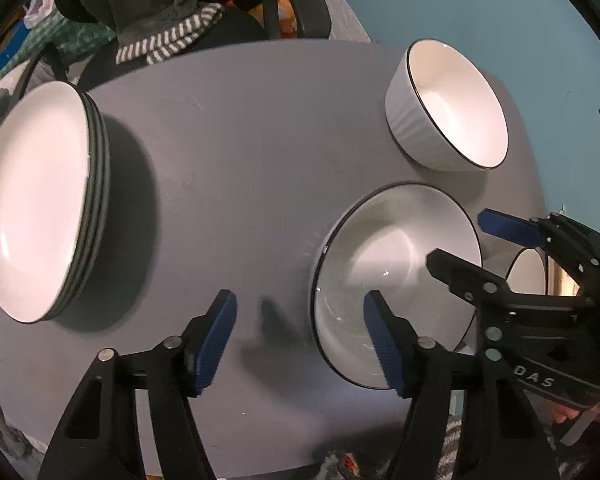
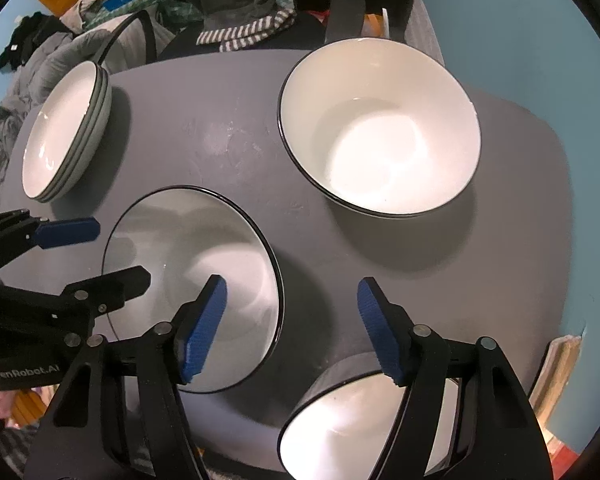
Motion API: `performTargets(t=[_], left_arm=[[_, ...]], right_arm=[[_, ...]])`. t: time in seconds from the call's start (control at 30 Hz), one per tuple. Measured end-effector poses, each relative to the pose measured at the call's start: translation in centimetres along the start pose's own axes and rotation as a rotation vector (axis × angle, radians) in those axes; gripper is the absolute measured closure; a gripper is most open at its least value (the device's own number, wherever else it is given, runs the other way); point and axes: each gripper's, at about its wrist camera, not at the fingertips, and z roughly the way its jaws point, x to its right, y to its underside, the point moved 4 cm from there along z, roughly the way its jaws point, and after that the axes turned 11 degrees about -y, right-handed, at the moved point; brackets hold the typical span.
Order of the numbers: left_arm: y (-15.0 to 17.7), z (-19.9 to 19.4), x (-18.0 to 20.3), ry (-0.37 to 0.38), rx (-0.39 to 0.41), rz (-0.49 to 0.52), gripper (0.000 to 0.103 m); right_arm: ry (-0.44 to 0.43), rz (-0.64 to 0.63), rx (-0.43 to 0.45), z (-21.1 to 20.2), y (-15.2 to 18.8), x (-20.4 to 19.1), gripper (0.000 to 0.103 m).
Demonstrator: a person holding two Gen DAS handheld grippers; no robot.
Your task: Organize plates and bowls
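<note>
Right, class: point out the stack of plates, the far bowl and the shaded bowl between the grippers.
stack of plates (image 1: 36,200), left wrist view, on the top plate's white face.
far bowl (image 2: 384,136), right wrist view, on its inner floor.
shaded bowl (image 2: 204,240), right wrist view, on its inner wall.

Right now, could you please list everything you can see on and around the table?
Table: one, grey, under everything.
Plate stack: one, white, dark rims, table's far left.
Single plate: one, white, dark rim, centre, between both grippers.
Deep bowls: two, white, dark rims; far bowl at far right, near bowl at near edge.
Striped cloth: one, grey-white, beyond the table.
Left gripper: black, blue pads, open.
Right gripper: same, open.
</note>
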Motion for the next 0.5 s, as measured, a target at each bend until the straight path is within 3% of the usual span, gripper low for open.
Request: performTargets(t=[0.2, 0.33, 0.43, 0.5], left_arm=[[0.2, 0.4, 0.2, 0.003, -0.011, 0.003, 0.044], [0.2, 1.0, 0.0, 0.000, -0.033, -0.018, 0.056], [0.2, 1.6, 0.0, 0.004, -0.060, -0.026, 0.073], [0.2, 1.8, 0.1, 0.010, -0.066, -0.033, 0.074]], right_arm=[[-0.005, 0.000, -0.023, 0.8, -0.2, 0.3, 0.039], [-0.011, 0.010, -0.045, 1.1, -0.1, 0.3, 0.050], [-0.010, 0.009, -0.059, 1.4, 0.1, 0.4, 0.056], [-0.009, 0.007, -0.063, 1.4, 0.2, 0.4, 0.058]])
